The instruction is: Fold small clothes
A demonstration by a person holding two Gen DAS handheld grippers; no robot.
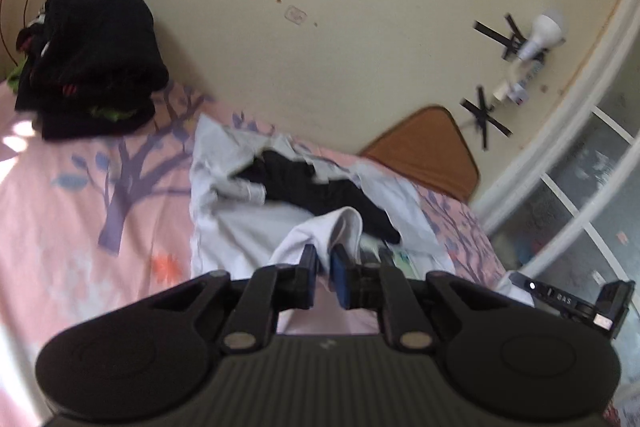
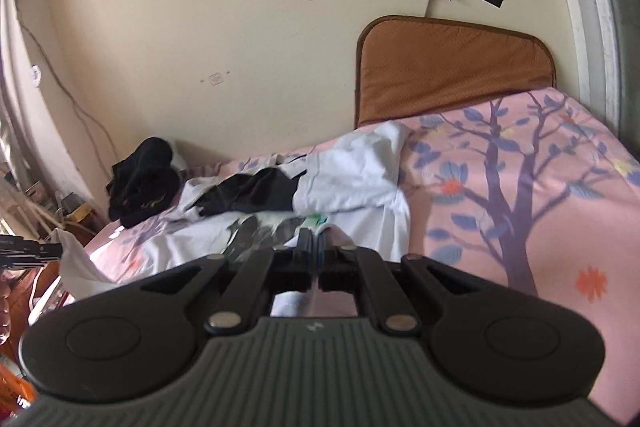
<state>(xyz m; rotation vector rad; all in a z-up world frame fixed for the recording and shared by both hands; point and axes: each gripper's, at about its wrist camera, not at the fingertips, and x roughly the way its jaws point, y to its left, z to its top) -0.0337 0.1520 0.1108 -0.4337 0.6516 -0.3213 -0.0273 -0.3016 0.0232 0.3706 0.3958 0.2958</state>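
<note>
A white T-shirt (image 1: 248, 227) lies spread on the pink bed, with a black garment (image 1: 320, 187) on top of it. My left gripper (image 1: 325, 257) is shut on a raised fold of the white shirt's edge (image 1: 340, 227). My right gripper (image 2: 314, 241) is shut on another edge of the same white shirt (image 2: 360, 163), close above the bed. The black garment (image 2: 248, 193) lies beyond it. The left gripper's body (image 2: 28, 251) shows at the left edge of the right wrist view, with white cloth hanging from it.
A stack of folded dark clothes (image 1: 92, 67) sits at the far left of the bed by the wall. A brown cushion (image 2: 452, 67) leans on the wall at the bed's head. The pink tree-print sheet (image 2: 540, 187) covers the bed. A window frame (image 1: 580, 167) is at right.
</note>
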